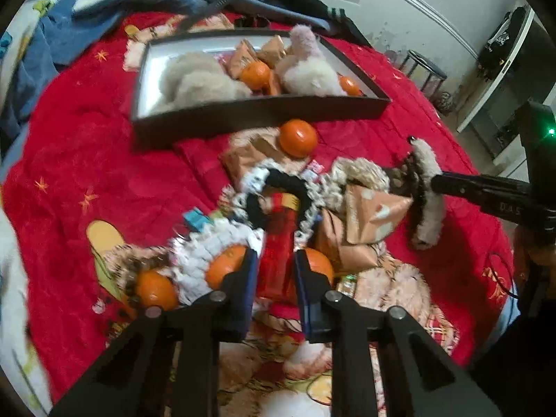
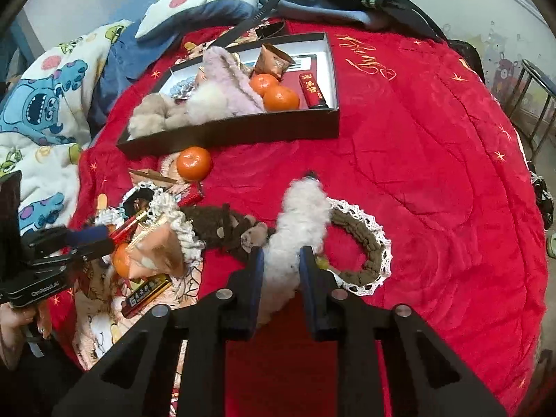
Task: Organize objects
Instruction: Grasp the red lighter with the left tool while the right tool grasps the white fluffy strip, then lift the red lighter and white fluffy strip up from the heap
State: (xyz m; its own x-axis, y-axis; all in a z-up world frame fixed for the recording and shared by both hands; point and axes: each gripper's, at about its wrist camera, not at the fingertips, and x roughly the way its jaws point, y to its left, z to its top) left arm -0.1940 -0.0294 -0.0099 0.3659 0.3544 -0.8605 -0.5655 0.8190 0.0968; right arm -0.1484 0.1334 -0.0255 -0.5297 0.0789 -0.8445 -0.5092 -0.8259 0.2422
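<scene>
A dark shallow box (image 1: 264, 113) lies on the red blanket and holds plush toys, wrapped snacks and oranges; it also shows in the right wrist view (image 2: 243, 128). My left gripper (image 1: 276, 260) is shut on a red packet (image 1: 278, 239) in a pile of scrunchies, oranges and snack packs. My right gripper (image 2: 281, 260) is shut on a white fluffy scrunchie (image 2: 299, 222), seen from the left wrist view (image 1: 427, 187). A loose orange (image 1: 298, 138) lies in front of the box.
A brown lace-edged scrunchie (image 2: 368, 243) and a brown plush (image 2: 229, 229) lie by the right gripper. A cartoon quilt (image 2: 45, 104) and a dark bag (image 2: 333, 3) border the blanket. A metal stool (image 2: 535, 104) stands beyond the bed edge.
</scene>
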